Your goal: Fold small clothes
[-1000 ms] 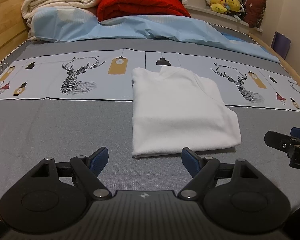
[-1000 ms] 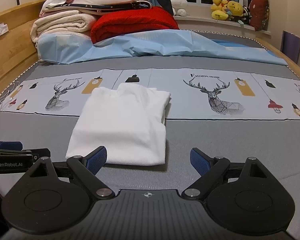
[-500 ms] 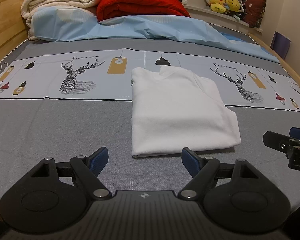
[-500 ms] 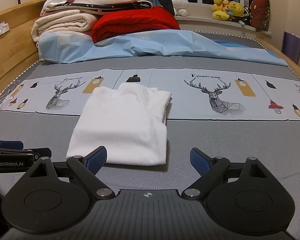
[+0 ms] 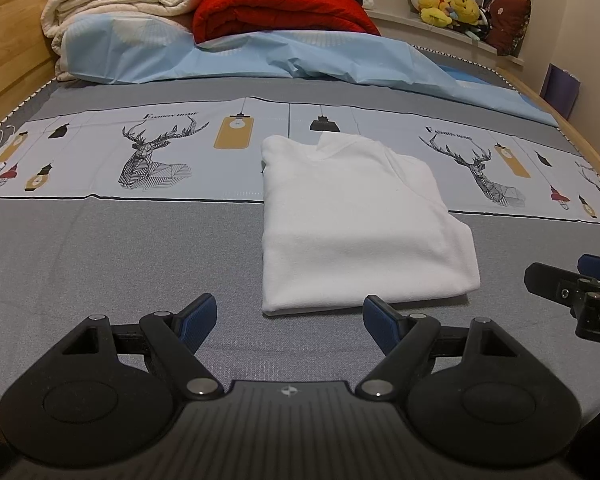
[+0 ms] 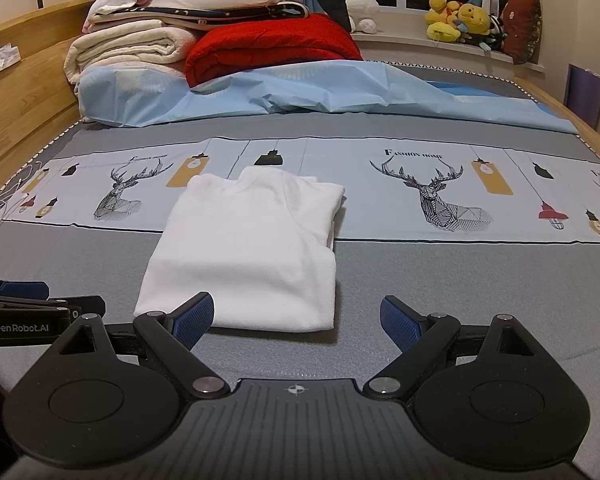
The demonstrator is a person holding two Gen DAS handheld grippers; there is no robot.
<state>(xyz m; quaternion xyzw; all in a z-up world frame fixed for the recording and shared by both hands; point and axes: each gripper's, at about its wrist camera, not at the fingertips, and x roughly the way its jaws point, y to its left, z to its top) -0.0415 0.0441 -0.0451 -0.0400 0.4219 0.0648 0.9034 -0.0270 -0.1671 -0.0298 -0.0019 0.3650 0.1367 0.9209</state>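
White cotton, folded into a neat rectangle, was what we saw at the centre of both frames: the small white folded shirt [image 5: 360,224] lay flat on the grey bedsheet with a pale blue band of printed deer heads and lamps [image 5: 112,248], its collar end resting on that band and its near edge on the plain grey part.

We found our left gripper [image 5: 290,318], black with blue padded fingertips, at the bottom of the left wrist frame. Its jaws stood wide apart and held nothing. The shirt's near edge lay just beyond and between the two tips, not touching either.

Our right gripper [image 6: 298,318] sat at the bottom of the right wrist frame, likewise spread wide and empty-handed. Its left pad [image 6: 192,318] overlapped the shirt's near left corner in the frame; we could not tell whether it touched the cloth. Each gripper also appeared at the edge of the other's frame, the right one at the lower right of the left wrist frame [image 5: 572,288].

Along the top of both frames we noted a rumpled light blue sheet [image 6: 300,92], a folded red blanket [image 6: 272,48], a stack of cream and white folded bedding [image 6: 132,46], and yellow plush toys [image 6: 460,20] on the ledge at the upper right.
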